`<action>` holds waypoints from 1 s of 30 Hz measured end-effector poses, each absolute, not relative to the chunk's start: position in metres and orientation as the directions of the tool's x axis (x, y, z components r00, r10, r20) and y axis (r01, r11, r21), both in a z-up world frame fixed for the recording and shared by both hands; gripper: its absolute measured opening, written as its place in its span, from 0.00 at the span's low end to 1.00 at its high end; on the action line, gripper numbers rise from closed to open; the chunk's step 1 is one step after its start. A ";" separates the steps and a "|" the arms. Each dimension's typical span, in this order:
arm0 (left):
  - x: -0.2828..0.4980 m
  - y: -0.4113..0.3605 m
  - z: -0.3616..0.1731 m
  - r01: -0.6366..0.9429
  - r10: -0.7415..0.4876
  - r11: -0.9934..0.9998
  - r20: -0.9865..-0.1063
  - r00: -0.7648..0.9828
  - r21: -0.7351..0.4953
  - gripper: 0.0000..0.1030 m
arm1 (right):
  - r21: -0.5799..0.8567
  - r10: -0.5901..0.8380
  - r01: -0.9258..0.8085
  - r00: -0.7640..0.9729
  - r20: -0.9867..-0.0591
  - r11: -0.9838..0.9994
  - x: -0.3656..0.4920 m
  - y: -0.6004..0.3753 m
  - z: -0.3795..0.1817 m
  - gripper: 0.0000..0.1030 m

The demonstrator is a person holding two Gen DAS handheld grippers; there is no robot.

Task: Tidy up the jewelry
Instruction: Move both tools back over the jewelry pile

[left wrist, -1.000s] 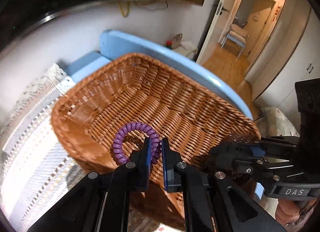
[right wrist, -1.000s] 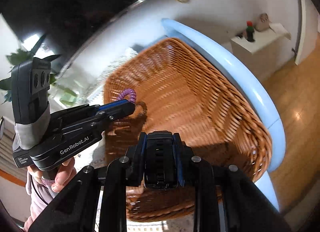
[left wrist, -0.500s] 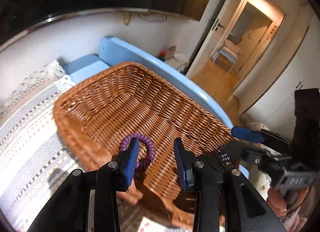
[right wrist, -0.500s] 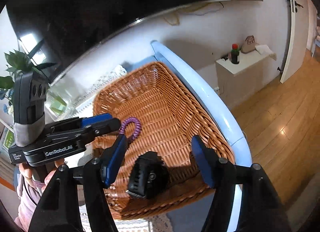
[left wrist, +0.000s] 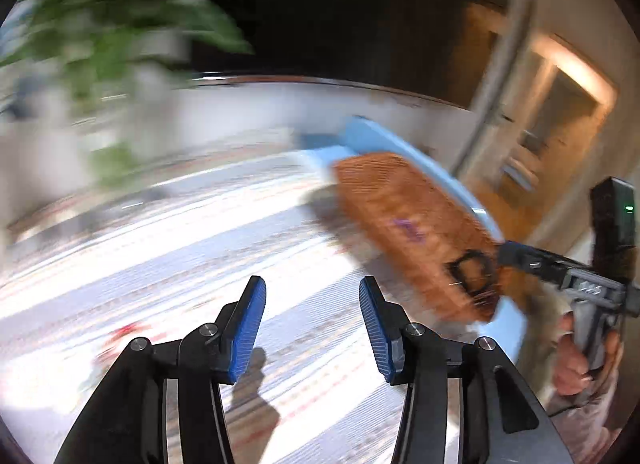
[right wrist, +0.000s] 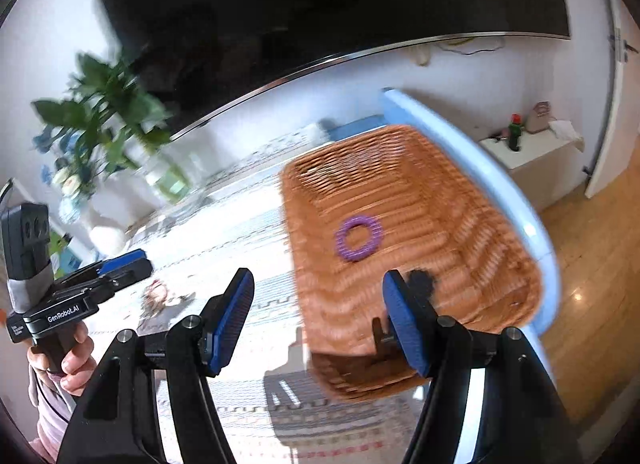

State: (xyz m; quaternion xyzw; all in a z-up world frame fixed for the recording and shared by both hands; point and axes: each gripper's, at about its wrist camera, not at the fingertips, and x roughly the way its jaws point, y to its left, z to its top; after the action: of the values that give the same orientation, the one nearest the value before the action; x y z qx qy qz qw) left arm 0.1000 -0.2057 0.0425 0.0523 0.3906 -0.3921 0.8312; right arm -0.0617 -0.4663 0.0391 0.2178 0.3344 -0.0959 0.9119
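A purple coil bracelet point(right wrist: 359, 238) lies loose on the floor of the wicker basket point(right wrist: 500, 264). A black watch-like piece point(right wrist: 420, 280) lies beside it, partly hidden behind my right finger. My right gripper point(right wrist: 320, 320) hangs open and empty above the basket's near left corner. My left gripper point(left wrist: 312, 324) is over the patterned cloth, well left of the basket point(left wrist: 384, 183); its jaws are opening with nothing between them. This view is blurred. A small reddish trinket point(right wrist: 156, 294) lies on the cloth near the left gripper point(right wrist: 128, 264).
The basket sits at the right end of a table with a light blue edge point(right wrist: 516, 199). A potted plant point(right wrist: 100, 115) and a glass vase point(right wrist: 164, 179) stand at the back left under a dark screen. A white cabinet point(right wrist: 536, 155) and wooden floor lie to the right.
Both grippers opened and let go; the purple coil and the black piece now lie in the basket. Both pulled back and up, the left swinging far left over the cloth.
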 end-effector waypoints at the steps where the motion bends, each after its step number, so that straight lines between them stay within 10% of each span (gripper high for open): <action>1: 0.102 -0.186 0.042 0.666 -0.585 0.719 -0.691 0.424 -0.200 0.48 | 0.330 -0.017 0.305 0.757 -0.653 0.894 -0.057 -0.456 0.038 0.68; 22: 0.134 0.040 -0.026 0.344 -0.366 0.918 -0.758 0.540 -0.199 0.48 | 0.240 0.170 0.022 0.643 -0.747 0.971 0.047 -0.275 -0.007 0.68; 30: 0.169 0.031 -0.046 0.359 -0.400 0.901 -0.789 0.466 -0.244 0.45 | 0.214 0.136 0.053 0.620 -0.773 0.975 0.075 -0.284 -0.018 0.48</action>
State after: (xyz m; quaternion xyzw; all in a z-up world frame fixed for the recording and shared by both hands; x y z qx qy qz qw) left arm 0.1688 0.0309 -0.0458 -0.0219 0.4667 -0.2216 0.8559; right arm 0.0752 -0.2843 -0.0176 0.1085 0.4354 0.0232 0.8934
